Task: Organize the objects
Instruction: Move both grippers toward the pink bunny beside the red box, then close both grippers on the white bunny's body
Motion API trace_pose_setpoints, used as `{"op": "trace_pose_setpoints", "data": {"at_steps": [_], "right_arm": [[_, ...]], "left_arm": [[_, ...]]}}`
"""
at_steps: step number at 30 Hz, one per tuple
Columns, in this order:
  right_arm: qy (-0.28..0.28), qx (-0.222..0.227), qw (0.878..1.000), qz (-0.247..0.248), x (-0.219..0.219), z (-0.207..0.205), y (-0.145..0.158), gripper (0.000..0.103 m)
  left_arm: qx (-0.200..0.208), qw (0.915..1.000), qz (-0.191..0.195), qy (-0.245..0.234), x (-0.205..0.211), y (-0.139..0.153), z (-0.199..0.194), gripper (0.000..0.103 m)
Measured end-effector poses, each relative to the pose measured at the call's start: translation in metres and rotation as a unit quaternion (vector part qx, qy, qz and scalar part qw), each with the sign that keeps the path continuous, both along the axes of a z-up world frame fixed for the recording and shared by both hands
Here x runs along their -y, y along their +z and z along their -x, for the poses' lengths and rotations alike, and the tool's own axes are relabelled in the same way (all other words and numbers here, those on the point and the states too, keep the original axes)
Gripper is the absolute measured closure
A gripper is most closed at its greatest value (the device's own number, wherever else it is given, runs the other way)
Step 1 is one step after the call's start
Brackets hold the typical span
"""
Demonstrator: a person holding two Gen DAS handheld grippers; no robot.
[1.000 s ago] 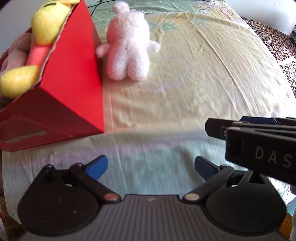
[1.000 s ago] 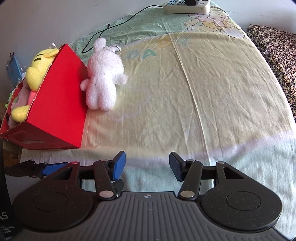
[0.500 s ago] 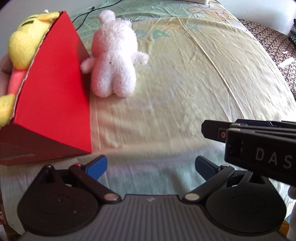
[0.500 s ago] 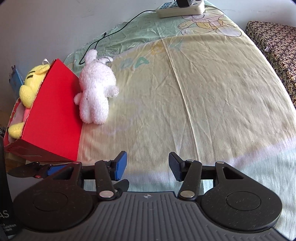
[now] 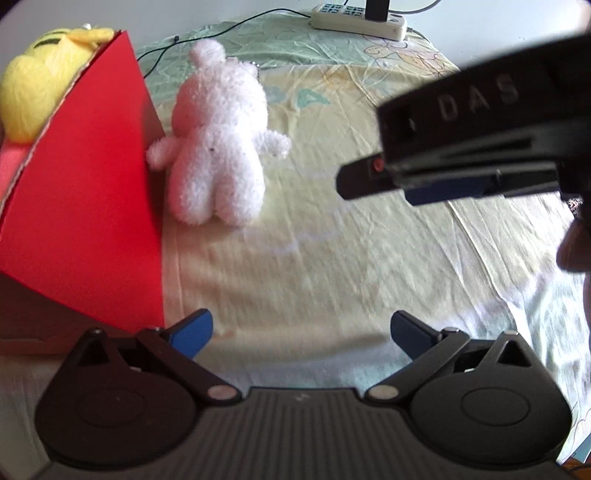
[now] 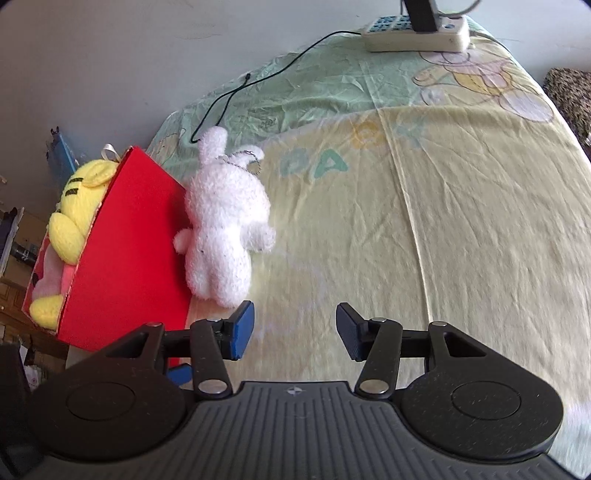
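Observation:
A fluffy white plush rabbit [image 5: 218,147] [image 6: 225,229] lies face down on the bed sheet, its left side against the wall of a red box [image 5: 85,206] [image 6: 129,266]. Inside the box sit a yellow plush [image 5: 37,85] [image 6: 79,210] and a pink one [image 6: 51,273]. My left gripper [image 5: 301,330] is open and empty, low over the sheet in front of the rabbit. My right gripper [image 6: 294,329] is open and empty too, just short of the rabbit's legs and slightly to its right. From the left wrist view the right gripper's body [image 5: 461,147] hangs above the sheet at upper right.
The bed sheet [image 6: 424,221] is yellow-green with cartoon prints. A white power strip [image 6: 417,33] lies at the far end, and a black cable [image 6: 258,77] runs from it toward the rabbit's head. A patterned cushion [image 6: 569,88] lies at the right edge. Furniture stands left of the box.
Both grippers moved forward toward the rabbit, which now looks larger. The right gripper rose and advanced in the left wrist view, from lower right to upper right. Both stayed open.

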State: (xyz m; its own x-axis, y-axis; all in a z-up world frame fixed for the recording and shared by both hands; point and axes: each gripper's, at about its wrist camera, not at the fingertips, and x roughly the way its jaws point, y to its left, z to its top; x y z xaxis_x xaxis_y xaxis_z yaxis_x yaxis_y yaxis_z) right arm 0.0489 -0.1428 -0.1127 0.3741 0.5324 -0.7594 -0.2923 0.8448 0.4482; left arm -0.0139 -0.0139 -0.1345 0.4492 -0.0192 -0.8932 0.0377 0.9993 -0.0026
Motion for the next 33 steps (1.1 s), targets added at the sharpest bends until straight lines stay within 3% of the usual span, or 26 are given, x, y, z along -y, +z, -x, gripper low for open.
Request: {"op": "trace_pose_setpoints", "data": {"at_steps": [6,10,14,20,22,24,26,33], "right_arm": [[0.066,-0.003,0.998,-0.018,-0.040,-0.025,0.009,0.050],[0.079,0.036,0.996,-0.016,-0.064,-0.032,0.022,0.050],[0.108,0.040,0.990,-0.076,-0.075,-0.040,0.031,0.058],[0.138,0.020,0.985,-0.097,-0.097,-0.054,0.013,0.070],[0.136,0.003,0.987,-0.089,-0.099,-0.059,0.002,0.073],[0.119,0.001,0.990,-0.071,-0.095,-0.061,-0.006,0.093],[0.103,-0.006,0.992,-0.077,-0.082,-0.061,-0.007,0.099],[0.065,-0.005,0.995,-0.076,-0.040,-0.060,-0.003,0.102]], "left_arm": [[0.013,0.9997,0.010,-0.017,0.000,-0.009,0.003,0.001],[0.020,0.9991,0.026,-0.026,-0.004,-0.007,0.006,0.001],[0.025,0.9987,0.035,-0.029,-0.006,-0.007,0.008,0.001],[0.027,0.9976,0.047,-0.042,-0.004,-0.007,0.011,0.001],[0.030,0.9974,0.046,-0.046,-0.003,-0.006,0.011,0.001],[0.034,0.9974,0.043,-0.048,-0.003,-0.006,0.012,0.001],[0.038,0.9973,0.042,-0.046,-0.005,-0.005,0.012,0.001],[0.054,0.9958,0.058,-0.047,-0.011,0.003,0.006,0.001]]}}
